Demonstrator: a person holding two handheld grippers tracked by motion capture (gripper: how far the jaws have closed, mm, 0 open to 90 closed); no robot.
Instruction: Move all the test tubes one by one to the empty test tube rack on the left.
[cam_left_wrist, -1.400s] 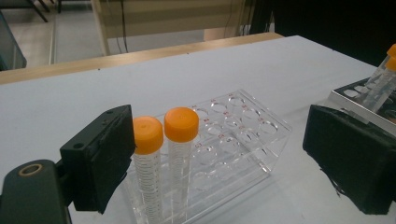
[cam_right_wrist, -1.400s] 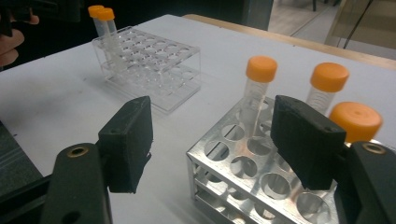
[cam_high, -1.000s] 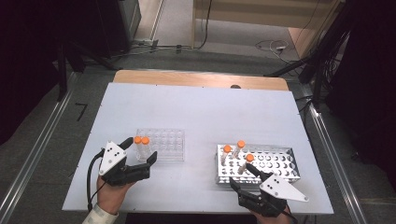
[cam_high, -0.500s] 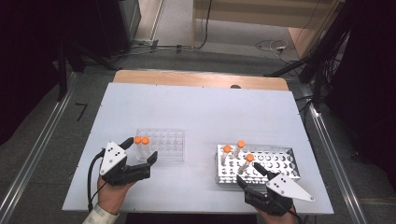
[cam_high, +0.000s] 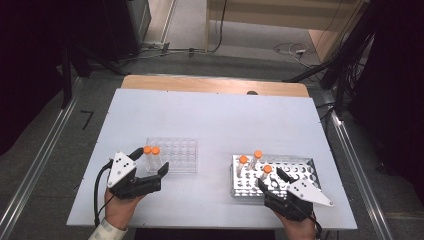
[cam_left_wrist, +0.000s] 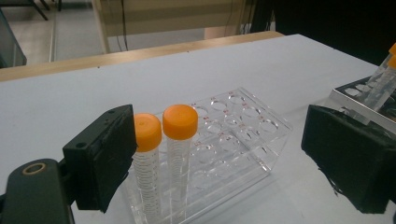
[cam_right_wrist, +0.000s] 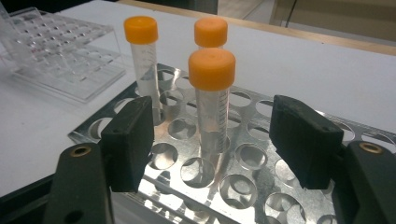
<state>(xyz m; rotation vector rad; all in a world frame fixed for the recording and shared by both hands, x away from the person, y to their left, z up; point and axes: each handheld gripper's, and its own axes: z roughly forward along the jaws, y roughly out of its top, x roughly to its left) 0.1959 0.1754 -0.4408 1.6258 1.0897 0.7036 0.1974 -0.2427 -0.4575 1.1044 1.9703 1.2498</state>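
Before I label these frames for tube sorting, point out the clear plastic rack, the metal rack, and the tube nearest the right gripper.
clear plastic rack (cam_high: 180, 155), high view, on its empty wells.
metal rack (cam_high: 300, 170), high view, on its perforated top plate.
nearest tube (cam_right_wrist: 211, 69), right gripper view, on its orange cap.

On the table: plastic rack at left, metal rack at right, well apart. Two tubes standing side by side at plastic rack's left end, left gripper just before them. Three tubes in metal rack's left part; right gripper at its near edge, nearest tube between the jaws.
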